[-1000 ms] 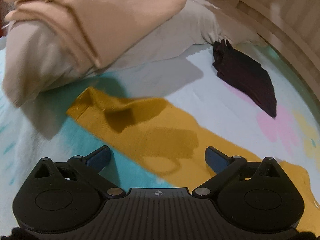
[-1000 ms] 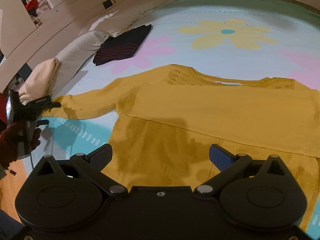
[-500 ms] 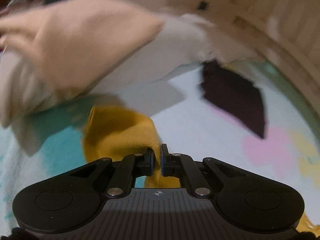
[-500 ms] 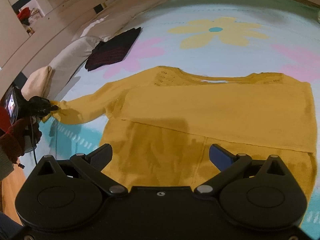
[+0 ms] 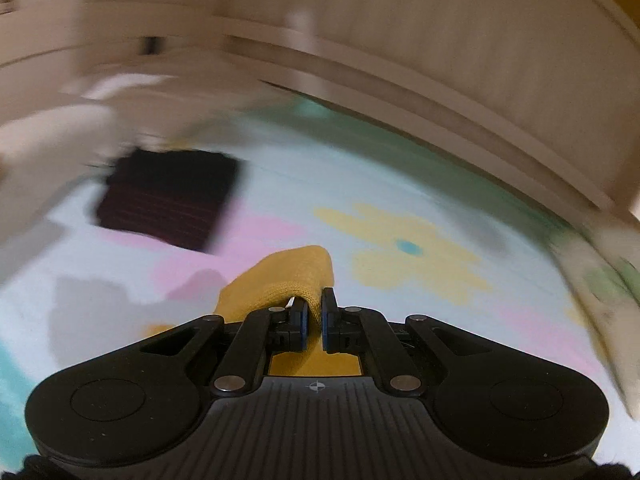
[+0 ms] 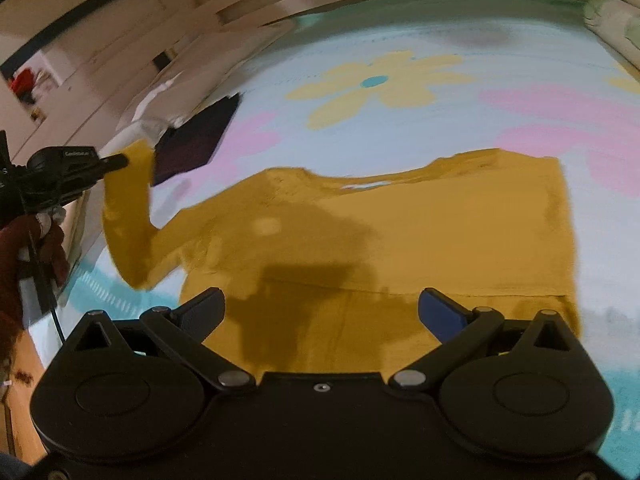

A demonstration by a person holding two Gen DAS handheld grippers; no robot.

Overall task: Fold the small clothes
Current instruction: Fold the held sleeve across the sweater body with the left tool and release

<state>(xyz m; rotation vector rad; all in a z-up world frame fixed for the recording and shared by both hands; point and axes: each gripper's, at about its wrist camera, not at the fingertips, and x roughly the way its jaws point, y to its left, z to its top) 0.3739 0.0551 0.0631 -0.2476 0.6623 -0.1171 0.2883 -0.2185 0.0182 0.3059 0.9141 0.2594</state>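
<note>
Jaws of the left gripper (image 5: 314,312) clamped on the cuff end of a mustard-yellow sweater sleeve (image 5: 286,280), knit bunched up over the tips and lifted clear of the bed. Jaws of the right gripper (image 6: 322,312) wide apart, nothing between them, hovering over the lower part of the sweater body without touching it that I can see.

Yellow sweater (image 6: 400,232) lies flat on the bed, neckline toward the far side, one sleeve already folded across the chest as a band. Other sleeve (image 6: 128,216) raised up at the left of the right wrist view, held at its end by the left gripper (image 6: 116,162); a hand in a dark red glove (image 6: 24,248) grips that tool.

Bed sheet (image 6: 440,40) pale blue with a yellow flower print (image 6: 376,84) and pink flower shapes (image 6: 560,120), teal patches near the close edge. Dark folded garment (image 5: 168,196) with thin reddish stripes lies on the sheet near the pillows (image 5: 52,140), well apart from the sweater body. Pale wooden bed frame (image 5: 440,80) runs behind.

Left wrist view heavily motion-blurred; background detail not readable. Right wrist view also somewhat blurred.
</note>
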